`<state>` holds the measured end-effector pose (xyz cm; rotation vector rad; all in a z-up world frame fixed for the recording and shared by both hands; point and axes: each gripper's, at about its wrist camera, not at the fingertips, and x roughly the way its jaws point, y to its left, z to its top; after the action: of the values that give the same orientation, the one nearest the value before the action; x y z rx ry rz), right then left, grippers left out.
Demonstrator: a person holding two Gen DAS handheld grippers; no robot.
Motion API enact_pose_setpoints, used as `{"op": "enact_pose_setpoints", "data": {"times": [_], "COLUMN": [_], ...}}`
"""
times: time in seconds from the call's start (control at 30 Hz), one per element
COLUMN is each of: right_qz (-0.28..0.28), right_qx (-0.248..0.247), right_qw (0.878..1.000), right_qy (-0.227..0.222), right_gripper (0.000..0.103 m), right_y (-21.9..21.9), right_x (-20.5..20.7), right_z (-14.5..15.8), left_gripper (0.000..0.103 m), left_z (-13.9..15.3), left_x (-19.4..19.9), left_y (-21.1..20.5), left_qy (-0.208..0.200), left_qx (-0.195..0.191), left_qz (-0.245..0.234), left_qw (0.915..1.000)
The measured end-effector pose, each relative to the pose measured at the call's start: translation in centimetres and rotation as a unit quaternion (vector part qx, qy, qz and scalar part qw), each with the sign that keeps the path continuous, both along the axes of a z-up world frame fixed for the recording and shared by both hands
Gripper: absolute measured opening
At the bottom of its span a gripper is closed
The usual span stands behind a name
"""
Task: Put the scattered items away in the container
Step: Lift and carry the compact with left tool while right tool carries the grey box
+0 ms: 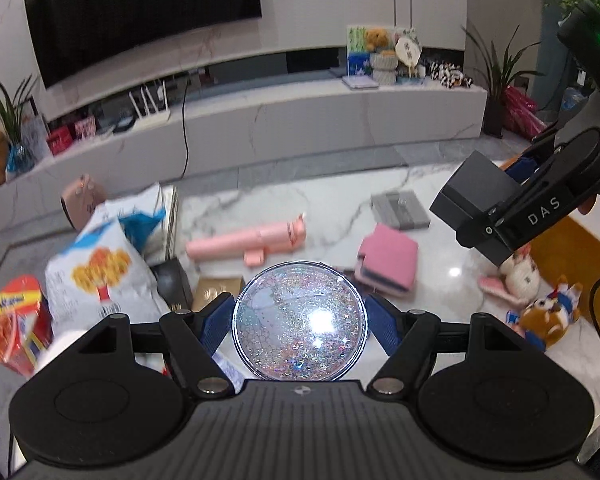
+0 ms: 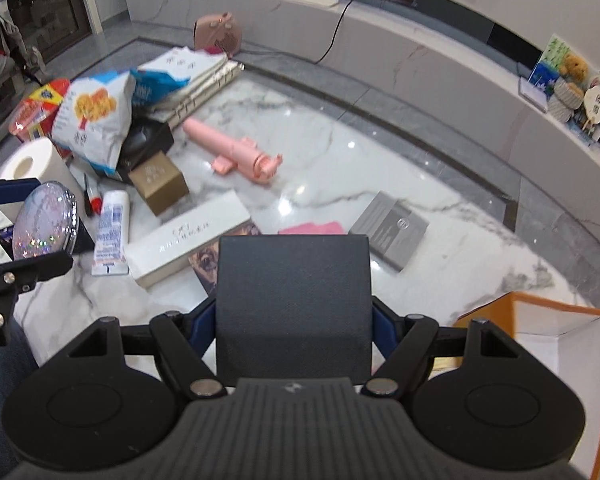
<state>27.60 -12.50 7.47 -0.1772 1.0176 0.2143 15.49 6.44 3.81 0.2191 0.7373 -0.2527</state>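
Left wrist: left tongs [image 1: 300, 322] clamp glitter disc [image 1: 300, 322].

a marble floor [image 2: 440, 240] strewn with items: snack bags [image 2: 96, 120] piled at left, a toy gun [image 2: 236, 152] in the middle, an open box [image 2: 560, 344] at right.

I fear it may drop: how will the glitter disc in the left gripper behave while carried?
The glitter disc looks smooth and glossy, so probably slippery. The left gripper touches only its round rim, so it might pivot. Its clear face seems fragile.
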Motion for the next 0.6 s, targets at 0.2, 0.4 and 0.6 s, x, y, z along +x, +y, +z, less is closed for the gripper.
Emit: {"op": "enact_pose_setpoints", "data": {"times": [0.2,0.4,0.6], "right_qz": [-0.013,-0.031,-0.062], "right_qx": [0.002,-0.003,-0.007], "right_qw": [0.999,0.998,0.994], "right_qy": [-0.030,-0.061,-0.085], "right_gripper": [0.077,0.077,0.077], "right_y": [-1.9,-4.8,-8.6], "right_x": [-1.9,-4.5,-7.2], "right_z": [3.4,6.9,9.5], "left_gripper": [0.084,0.084,0.084], "left_z": [3.0,5.3,7.3], "left_x": [-1.2,-1.8,-2.5], "left_y": [-2.1,-4.8,-8.2], "left_qy": [-0.033,-0.055,-0.078], "left_qx": [0.008,0.017,0.022], "left_qz": [-0.023,-0.054,-0.085], "left_qw": [0.9992,0.9969,0.9931]}}
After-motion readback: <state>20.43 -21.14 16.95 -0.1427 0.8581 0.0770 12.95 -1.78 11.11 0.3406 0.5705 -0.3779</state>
